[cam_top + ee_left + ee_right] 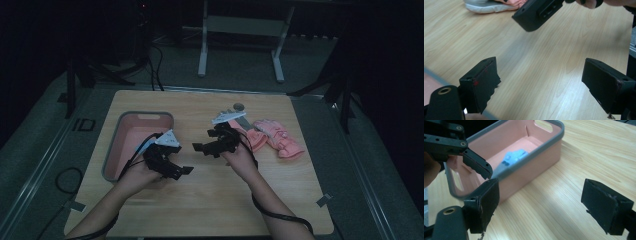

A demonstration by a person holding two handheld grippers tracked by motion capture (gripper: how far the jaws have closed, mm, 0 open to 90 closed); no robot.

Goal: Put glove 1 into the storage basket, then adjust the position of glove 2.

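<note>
A pink bin with a grey rim (145, 114) stands on the left of the wooden table (210, 200). In the right gripper view the bin (536, 152) holds a light blue item (514, 157). Pink gloves (280, 140) lie at the right; a glove's pale edge (489, 6) is at the top of the left gripper view. My left gripper (181, 171) hovers beside the bin's near right corner, open and empty (541, 82). My right gripper (204, 148) faces it just left of the gloves, jaws wide with nothing between them (541, 202).
Bare wood lies between and in front of the two grippers. Table legs of a white frame (202, 55) stand on the floor beyond the far edge. Cables trail off the table's left side and from both grippers.
</note>
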